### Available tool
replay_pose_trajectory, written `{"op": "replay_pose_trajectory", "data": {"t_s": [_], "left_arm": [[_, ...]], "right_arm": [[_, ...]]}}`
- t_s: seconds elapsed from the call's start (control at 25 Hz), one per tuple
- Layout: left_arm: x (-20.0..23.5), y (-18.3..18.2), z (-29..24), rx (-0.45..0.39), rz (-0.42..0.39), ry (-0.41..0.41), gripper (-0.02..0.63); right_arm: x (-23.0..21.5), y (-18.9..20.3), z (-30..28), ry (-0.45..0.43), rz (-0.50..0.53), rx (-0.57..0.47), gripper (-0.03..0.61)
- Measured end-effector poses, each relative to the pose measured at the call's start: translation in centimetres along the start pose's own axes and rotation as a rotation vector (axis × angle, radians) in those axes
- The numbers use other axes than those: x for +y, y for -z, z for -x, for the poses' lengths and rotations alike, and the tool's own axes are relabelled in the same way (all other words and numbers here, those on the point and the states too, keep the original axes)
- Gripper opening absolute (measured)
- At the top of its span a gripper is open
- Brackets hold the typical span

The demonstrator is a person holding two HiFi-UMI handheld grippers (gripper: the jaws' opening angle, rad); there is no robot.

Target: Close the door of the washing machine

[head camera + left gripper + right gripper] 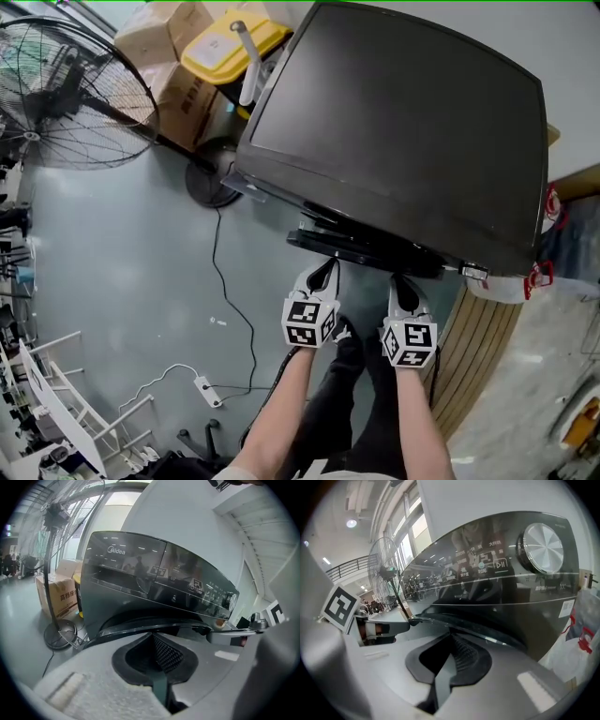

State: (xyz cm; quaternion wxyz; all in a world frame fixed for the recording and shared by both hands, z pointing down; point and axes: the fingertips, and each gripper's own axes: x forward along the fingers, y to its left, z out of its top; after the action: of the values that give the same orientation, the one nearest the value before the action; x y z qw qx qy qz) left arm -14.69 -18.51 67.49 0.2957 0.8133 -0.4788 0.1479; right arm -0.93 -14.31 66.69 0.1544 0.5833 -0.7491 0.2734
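Nearly shut: the dark, round glass door (367, 247) of the dark grey front-loading washing machine (403, 122) sits ajar, its rim just ahead of both sets of fingertips. Left gripper (324, 267) and right gripper (402, 282) are both pinched closed and empty. Final push remains.

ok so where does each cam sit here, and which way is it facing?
Head view: on the person's head, looking steeply down onto the washing machine; both forearms, left gripper and right gripper show.
Left gripper view: on the left gripper, looking along its shut jaws at the door rim and control panel; right gripper at right edge.
Right gripper view: on the right gripper, along its shut jaws at the dial and door rim; left gripper at left edge.
Shared: both gripper views show door rim, panel and the fan.
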Motion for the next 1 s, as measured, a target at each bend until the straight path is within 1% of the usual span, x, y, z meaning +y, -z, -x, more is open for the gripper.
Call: {"op": "replay_pose_trajectory", "data": {"t_s": [0.12, 0.36, 0.56, 0.72, 0.84, 1.0], "left_arm": [[0.2, -0.6, -0.8, 0.006, 0.005, -0.012, -0.001], [0.1, -2.1, -2.4, 0.011, -0.027, -0.011, 0.0], [0.1, -2.1, -2.6, -0.007, -0.021, 0.005, 0.002], [0.3, -2.0, -2.6, 0.003, -0.018, 0.007, 0.003], [0.2, -2.1, -2.8, 0.015, -0.016, 0.001, 0.002], [0.3, -2.1, -2.5, 0.014, -0.002, 0.02, 0.003]], "right_arm": [[-0.2, -0.4, -0.3, 0.003, -0.024, -0.017, 0.002], [-0.9, -1.3, -0.9, 0.039, -0.064, -0.056, 0.002], [-1.0, -1.3, -0.9, 0.044, -0.098, -0.074, 0.002], [-1.0, -1.2, -1.0, 0.064, -0.161, -0.107, 0.002], [-1.2, -1.3, -1.0, 0.071, -0.166, -0.128, 0.002], [-1.0, -1.3, -0.9, 0.104, -0.181, -0.141, 0.002]]}}
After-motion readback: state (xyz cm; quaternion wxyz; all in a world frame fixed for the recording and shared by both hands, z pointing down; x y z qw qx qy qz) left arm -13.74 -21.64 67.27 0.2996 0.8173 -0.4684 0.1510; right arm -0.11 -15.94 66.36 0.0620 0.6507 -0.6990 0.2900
